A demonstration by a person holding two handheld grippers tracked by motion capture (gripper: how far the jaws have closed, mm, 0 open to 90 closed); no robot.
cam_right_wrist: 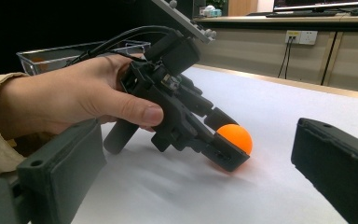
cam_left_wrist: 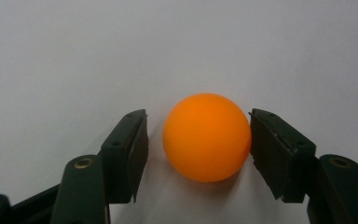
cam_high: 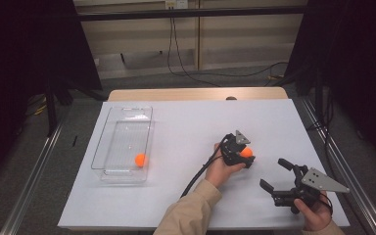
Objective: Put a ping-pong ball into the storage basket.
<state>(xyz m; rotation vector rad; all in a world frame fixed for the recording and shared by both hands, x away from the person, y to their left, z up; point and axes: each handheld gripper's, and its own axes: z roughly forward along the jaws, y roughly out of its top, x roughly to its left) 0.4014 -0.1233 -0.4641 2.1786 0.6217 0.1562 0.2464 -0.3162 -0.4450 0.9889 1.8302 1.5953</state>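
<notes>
Ball (cam_left_wrist: 207, 137) sits on the table right of the clear bin (cam_high: 122, 144), between the left gripper's (cam_high: 245, 155) not-yet-closed jaws, right gripper (cam_high: 275, 175) wide open nearby; an off-center squeeze could squirt it away.

Overhead forward-down view; two low claw-mounted close-ups, probably sharing the orange ball (cam_left_wrist: 207, 137).
</notes>
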